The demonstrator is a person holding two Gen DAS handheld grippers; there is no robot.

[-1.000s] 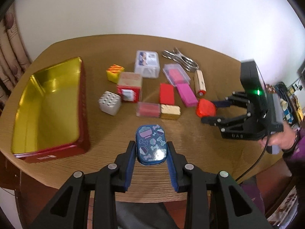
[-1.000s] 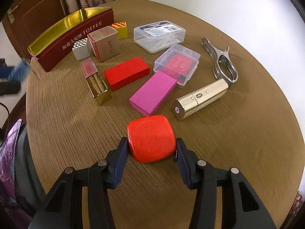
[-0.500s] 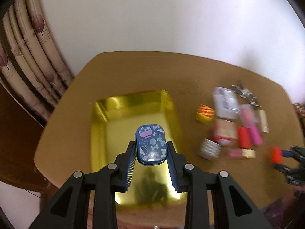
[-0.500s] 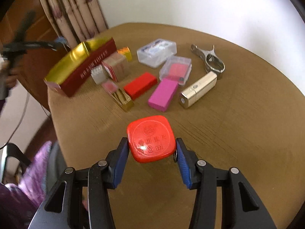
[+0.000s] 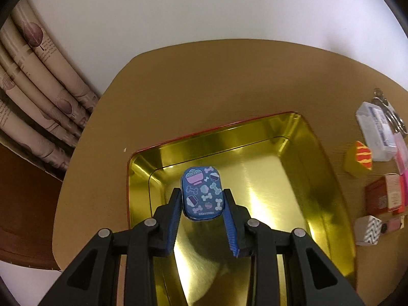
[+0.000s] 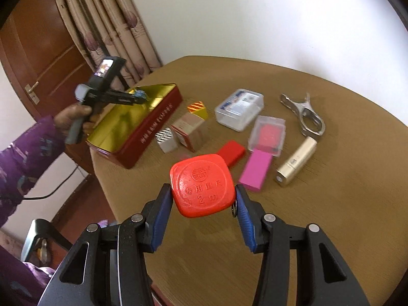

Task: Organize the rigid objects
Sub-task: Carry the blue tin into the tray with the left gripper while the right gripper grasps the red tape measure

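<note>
Left gripper (image 5: pixel 202 200): we're clamped on the blue tin (image 5: pixel 202 194), above the gold tray (image 5: pixel 316 153).
Right gripper (image 6: pixel 202 199): pinching the red tape measure (image 6: pixel 202 185), well away from the tray.
Next: lower, release.

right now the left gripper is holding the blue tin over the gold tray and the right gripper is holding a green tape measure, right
Not quite: the tape measure in the right gripper is red, not green, as the right wrist view shows. The rest holds: the left gripper grips the blue tin above the gold tray.
</note>
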